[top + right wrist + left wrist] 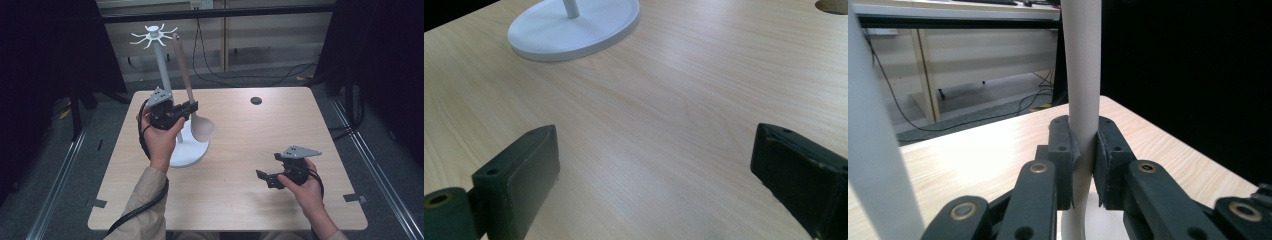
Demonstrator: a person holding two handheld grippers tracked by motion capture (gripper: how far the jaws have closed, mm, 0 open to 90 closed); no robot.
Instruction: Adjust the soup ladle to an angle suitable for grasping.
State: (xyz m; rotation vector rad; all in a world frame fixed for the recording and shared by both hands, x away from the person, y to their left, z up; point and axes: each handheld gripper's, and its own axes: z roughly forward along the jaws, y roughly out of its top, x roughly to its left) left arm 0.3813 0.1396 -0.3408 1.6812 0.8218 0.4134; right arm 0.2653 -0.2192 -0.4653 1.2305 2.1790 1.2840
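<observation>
A wooden spoon point(186, 75) stands upright beside a white hook stand point(162, 65), handle up and bowl down near the stand's round base point(192, 152). My left gripper point(191, 107) is shut on the spoon's handle just above the bowl. In the left gripper view both pads press the pale handle point(1082, 75), with my left gripper point(1086, 150) clamped round it and the stand's pole point(868, 150) close at the left. My right gripper point(265, 177) hovers low over the table's front right, open with nothing in it. In the right gripper view my right gripper point(659, 155) faces bare wood, the stand's base point(574, 30) beyond.
The wooden table point(250, 145) has a small dark round hole point(256, 100) near its far edge. The stand's top carries several white hooks point(154, 34). Cables lie on the floor behind the table. Dark curtains flank both sides.
</observation>
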